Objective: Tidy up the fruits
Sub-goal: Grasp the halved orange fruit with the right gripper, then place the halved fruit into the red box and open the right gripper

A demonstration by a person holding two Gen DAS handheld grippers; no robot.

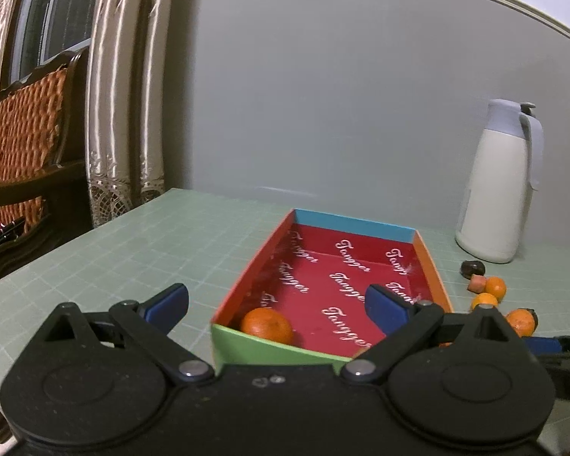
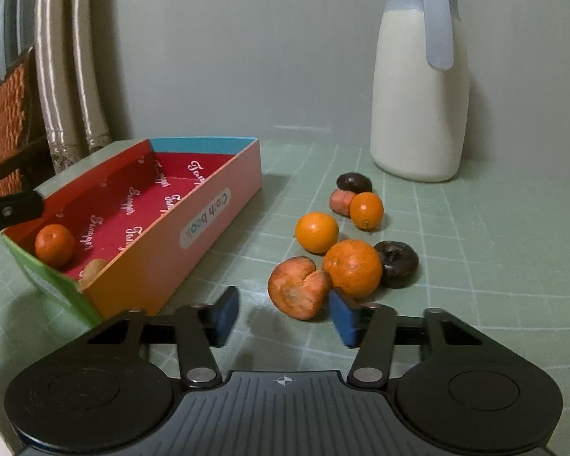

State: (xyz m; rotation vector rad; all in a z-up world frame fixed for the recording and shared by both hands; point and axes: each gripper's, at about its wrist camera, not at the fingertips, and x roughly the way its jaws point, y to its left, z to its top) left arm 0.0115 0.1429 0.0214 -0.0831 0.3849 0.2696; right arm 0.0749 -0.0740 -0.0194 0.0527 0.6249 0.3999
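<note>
A colourful cardboard box (image 1: pixel 429 266) (image 2: pixel 209 220) with a red printed inside lies on the green mat. It holds an orange (image 1: pixel 266 325) (image 2: pixel 54 246) near its green end, and a tan fruit (image 2: pixel 91 269) in the corner. My left gripper (image 1: pixel 277 306) is open above the box's near end, empty. Right of the box lies a loose pile: oranges (image 2: pixel 352 268) (image 2: pixel 316 231) (image 2: pixel 366 211), a reddish-orange lobed fruit (image 2: pixel 298 288), a small pink fruit (image 2: pixel 342 201) and two dark brown fruits (image 2: pixel 397 262) (image 2: pixel 353 181). My right gripper (image 2: pixel 283 317) is open, just short of the lobed fruit.
A white thermos jug (image 2: pixel 421 83) (image 1: pixel 497 186) with a grey-blue lid stands at the back right against the grey wall. Curtains (image 1: pixel 121 95) and a wicker-backed wooden bench (image 1: pixel 22 133) are beyond the table's left edge.
</note>
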